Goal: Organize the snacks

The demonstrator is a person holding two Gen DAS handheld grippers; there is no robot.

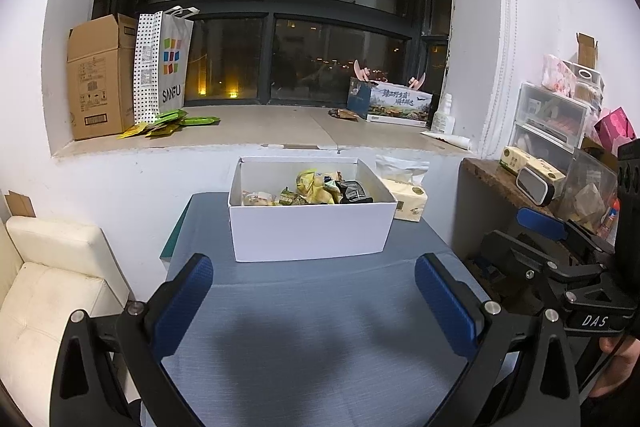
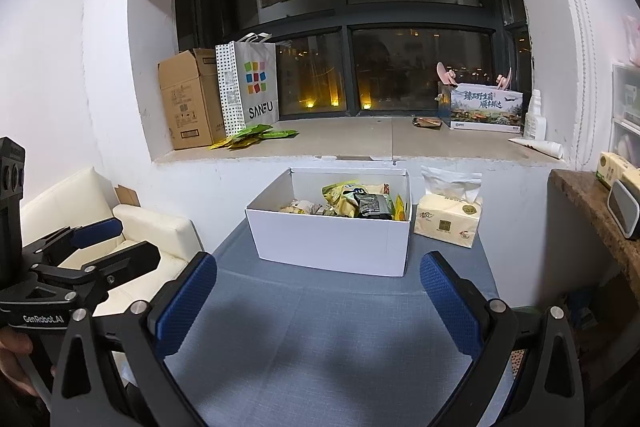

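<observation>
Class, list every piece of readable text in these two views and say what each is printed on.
"SANFU": white paper bag on the windowsill.
"DAS": right gripper body, left wrist view.
"GenRobot.AI": left gripper body, right wrist view.
Large Chinese characters: printed box, too blurred to transcribe.
Print on the cardboard box and tissue pack: too small to read.

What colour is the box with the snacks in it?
The box is plain white, seen best in the right wrist view.

One white box (image 1: 312,231), one tissue pack (image 2: 448,221), two grippers
</observation>
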